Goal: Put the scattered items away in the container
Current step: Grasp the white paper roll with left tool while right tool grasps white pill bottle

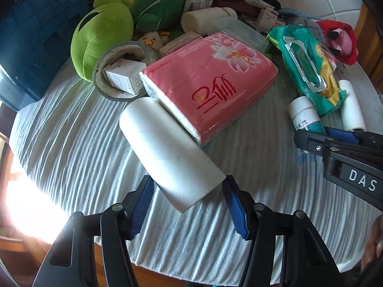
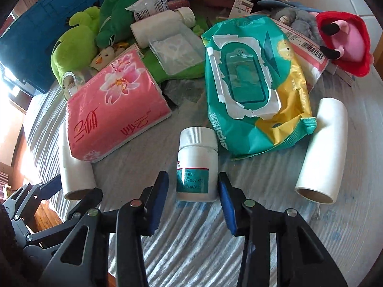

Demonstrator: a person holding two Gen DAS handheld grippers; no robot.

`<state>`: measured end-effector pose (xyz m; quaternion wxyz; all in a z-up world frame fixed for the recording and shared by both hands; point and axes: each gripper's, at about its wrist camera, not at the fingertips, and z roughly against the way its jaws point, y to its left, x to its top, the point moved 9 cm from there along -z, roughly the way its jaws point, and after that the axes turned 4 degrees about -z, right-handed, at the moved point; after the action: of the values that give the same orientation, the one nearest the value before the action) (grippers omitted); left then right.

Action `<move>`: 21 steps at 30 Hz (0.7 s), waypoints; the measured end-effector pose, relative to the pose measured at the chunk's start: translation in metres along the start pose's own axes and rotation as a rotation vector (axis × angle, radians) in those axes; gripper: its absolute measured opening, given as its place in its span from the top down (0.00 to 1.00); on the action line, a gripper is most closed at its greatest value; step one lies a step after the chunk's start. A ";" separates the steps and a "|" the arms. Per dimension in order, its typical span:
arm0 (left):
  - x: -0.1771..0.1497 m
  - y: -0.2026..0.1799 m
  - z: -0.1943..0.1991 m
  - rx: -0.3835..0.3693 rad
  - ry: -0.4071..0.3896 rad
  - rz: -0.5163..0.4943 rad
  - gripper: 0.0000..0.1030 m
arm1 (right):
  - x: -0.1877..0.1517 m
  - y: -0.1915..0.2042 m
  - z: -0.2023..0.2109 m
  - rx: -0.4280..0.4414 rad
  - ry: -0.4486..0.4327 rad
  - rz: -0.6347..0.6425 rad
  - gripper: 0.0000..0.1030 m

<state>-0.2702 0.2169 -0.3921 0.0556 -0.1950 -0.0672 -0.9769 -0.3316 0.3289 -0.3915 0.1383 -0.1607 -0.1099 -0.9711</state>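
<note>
At the near edge of the table (image 1: 71,131), which wears a ribbed pale cloth, the left gripper (image 1: 189,199) stands with its jaws spread on either side of the near end of a white paper roll (image 1: 165,150); the blue pads look close to the roll, but a firm grip cannot be told. The roll lies on its side, its far end against a pink tissue pack (image 1: 210,83).

The right gripper (image 2: 192,191) is released, its jaws parted around the base of a small white pill bottle (image 2: 197,165) lying with its cap pointing away; the right pad sits just beside the bottle, the left one apart from it. A second white roll (image 2: 323,150) lies toward the right edge, touching a green and yellow wet-wipe pack (image 2: 249,88).

Behind the tissue pack sit a grey tape ring (image 1: 119,71) with a small box (image 1: 124,75) in it, a clear plastic case (image 2: 177,52), a larger white bottle (image 2: 158,27), green plush frogs (image 1: 100,35) and a red plush toy (image 2: 347,40).

The dark blue container (image 1: 33,47) stands at the far left corner.
</note>
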 end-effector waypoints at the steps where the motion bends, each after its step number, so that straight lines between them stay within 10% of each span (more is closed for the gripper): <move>1: 0.000 0.000 0.000 -0.004 -0.003 -0.001 0.43 | 0.001 0.000 -0.002 -0.008 -0.006 0.005 0.64; 16: 0.004 0.018 0.036 -0.024 -0.067 0.034 0.51 | 0.002 0.004 0.033 0.024 -0.066 0.004 0.66; 21: 0.002 0.018 0.023 -0.021 -0.038 0.025 0.50 | 0.012 0.008 0.031 0.010 -0.046 -0.001 0.23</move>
<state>-0.2613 0.2021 -0.3681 0.0647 -0.2147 -0.0557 -0.9729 -0.3308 0.3270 -0.3572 0.1360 -0.1823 -0.1182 -0.9666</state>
